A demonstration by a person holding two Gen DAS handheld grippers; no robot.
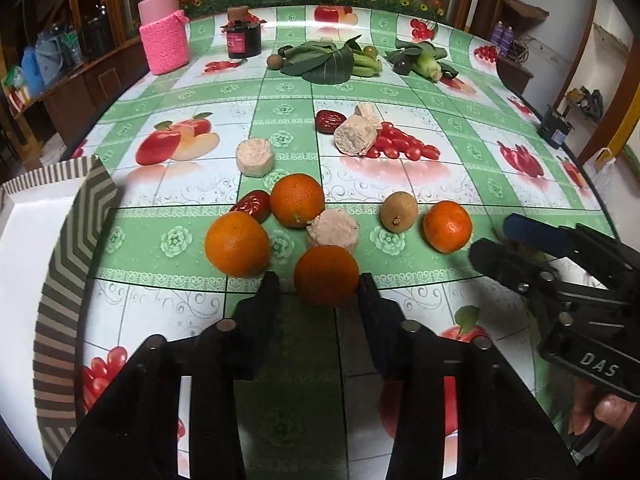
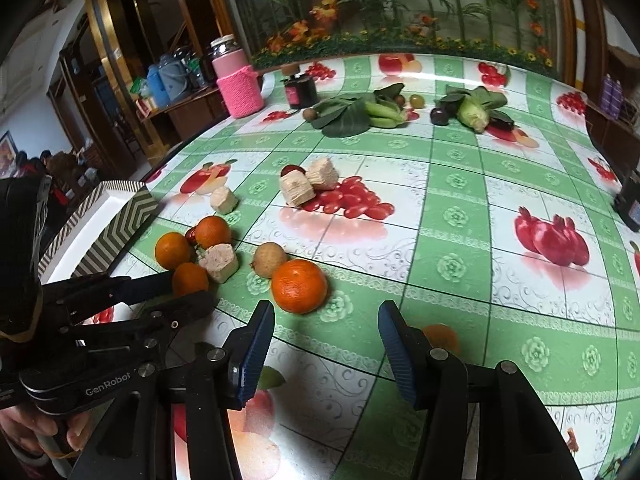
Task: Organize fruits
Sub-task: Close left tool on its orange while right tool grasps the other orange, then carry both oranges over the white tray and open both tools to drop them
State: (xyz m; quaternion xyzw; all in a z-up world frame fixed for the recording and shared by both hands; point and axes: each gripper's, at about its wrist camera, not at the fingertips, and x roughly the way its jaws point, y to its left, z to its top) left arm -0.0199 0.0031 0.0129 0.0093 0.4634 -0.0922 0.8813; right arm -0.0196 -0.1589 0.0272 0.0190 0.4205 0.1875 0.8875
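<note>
"das" on right tongs [image 1: 492,240] (white lettering), "genrobot" on left tongs [image 2: 190,292]

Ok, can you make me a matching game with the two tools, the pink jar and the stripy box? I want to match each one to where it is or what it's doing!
Things:
1. left tool
2. right tool
3. pink jar
4. striped box

Clues:
A. at the left side of the table
B. nothing between its fingers
C. far end of the table, beside a dark jar
D. an orange between its fingers

Pairs: 1-D, 2-B, 3-C, 4-A
</note>
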